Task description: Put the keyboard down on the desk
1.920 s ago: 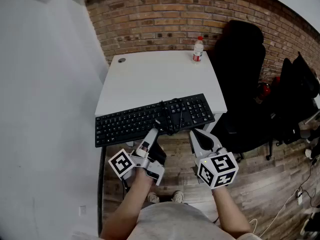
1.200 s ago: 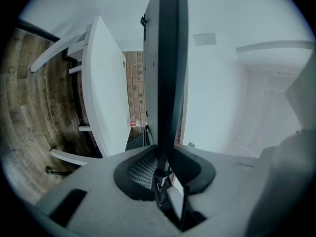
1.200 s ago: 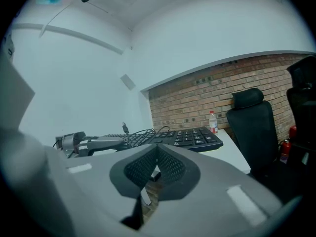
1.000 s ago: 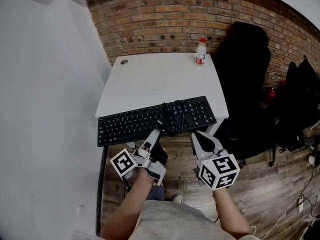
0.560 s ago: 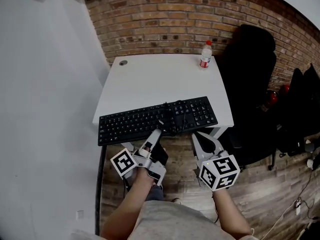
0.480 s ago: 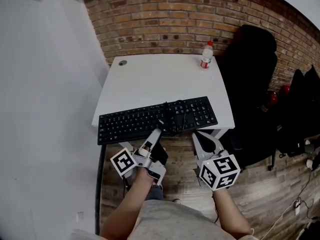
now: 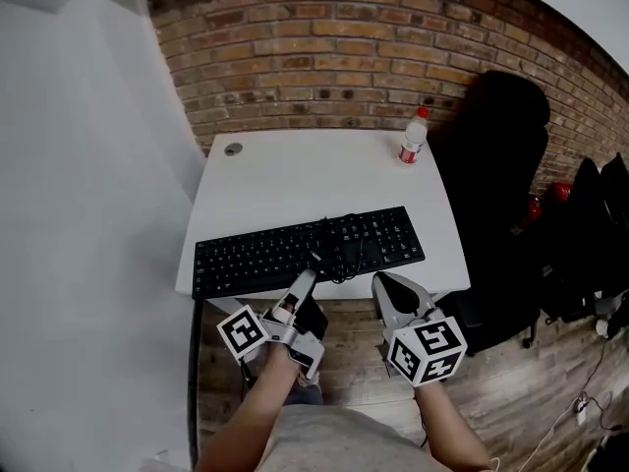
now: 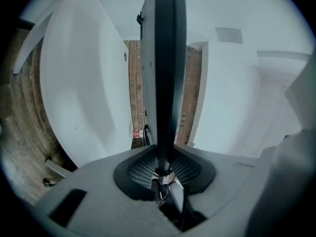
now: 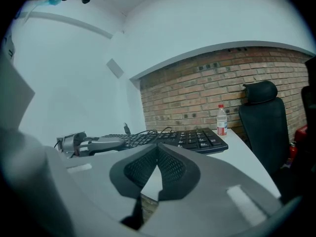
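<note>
An office corner: a white desk (image 7: 314, 175) against the far brick wall (image 7: 324, 57), a black keyboard (image 7: 256, 254) at its near edge, a black office chair (image 7: 496, 150) at right.

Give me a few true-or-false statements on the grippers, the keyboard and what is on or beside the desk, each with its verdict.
1. The left gripper is clamped on the near edge of the keyboard. True.
2. The right gripper also grips the keyboard. False: its jaws are together with nothing between them, short of the keyboard.
3. A bottle stands near the far right corner of the desk. True.
4. The bottle has a blue cap. False: the cap is red.
5. The chair beside the desk is white. False: it is black.
</note>
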